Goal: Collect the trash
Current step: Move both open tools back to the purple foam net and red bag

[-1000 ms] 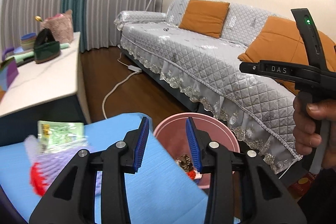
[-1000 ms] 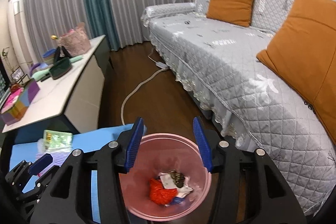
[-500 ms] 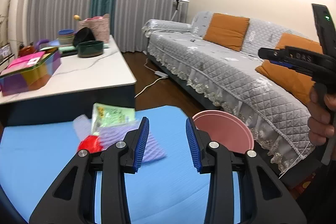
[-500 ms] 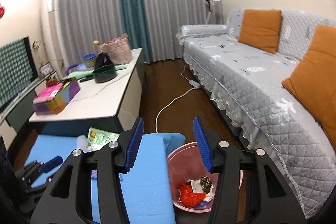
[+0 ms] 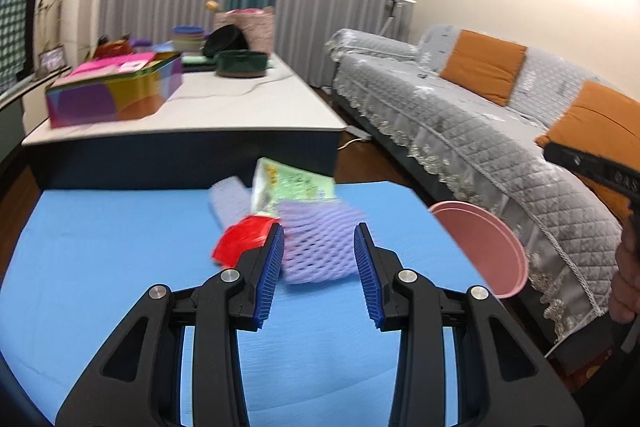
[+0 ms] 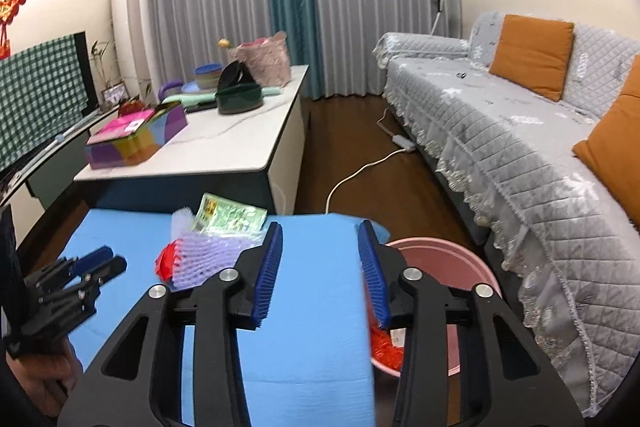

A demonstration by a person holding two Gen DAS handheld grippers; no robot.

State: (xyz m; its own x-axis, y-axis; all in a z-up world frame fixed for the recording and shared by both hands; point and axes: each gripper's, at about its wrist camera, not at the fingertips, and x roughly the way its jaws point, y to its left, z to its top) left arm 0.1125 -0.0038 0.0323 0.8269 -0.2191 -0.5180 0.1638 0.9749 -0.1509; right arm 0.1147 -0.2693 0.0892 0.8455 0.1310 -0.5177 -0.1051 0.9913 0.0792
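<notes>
A small heap of trash lies on the blue mat point(image 5: 120, 247): a purple foam net point(image 5: 320, 239), a red wrapper point(image 5: 240, 241), a green packet point(image 5: 296, 183) and a pale foam piece point(image 5: 232, 201). My left gripper point(image 5: 319, 273) hovers open just short of the purple net, nothing between its pads. My right gripper point(image 6: 320, 273) hangs over the mat's right part, its jaws closing on nothing. The purple net point(image 6: 208, 257) lies to its left and the pink bin point(image 6: 448, 267) to its right. Red trash point(image 6: 384, 349) shows in the bin. The left gripper point(image 6: 106, 261) appears at the left edge.
A white low table point(image 5: 224, 107) behind the mat carries a colourful box point(image 5: 116, 93), a dark green bowl point(image 5: 240, 63) and a pink basket point(image 5: 248, 27). A grey-covered sofa point(image 6: 520, 155) with orange cushions runs along the right. A white cable point(image 6: 360, 167) lies on the wooden floor.
Both grippers swung left, away from the pink bin and toward the mat. The trash heap now sits just ahead of my left gripper. My right gripper's jaws narrowed a little.
</notes>
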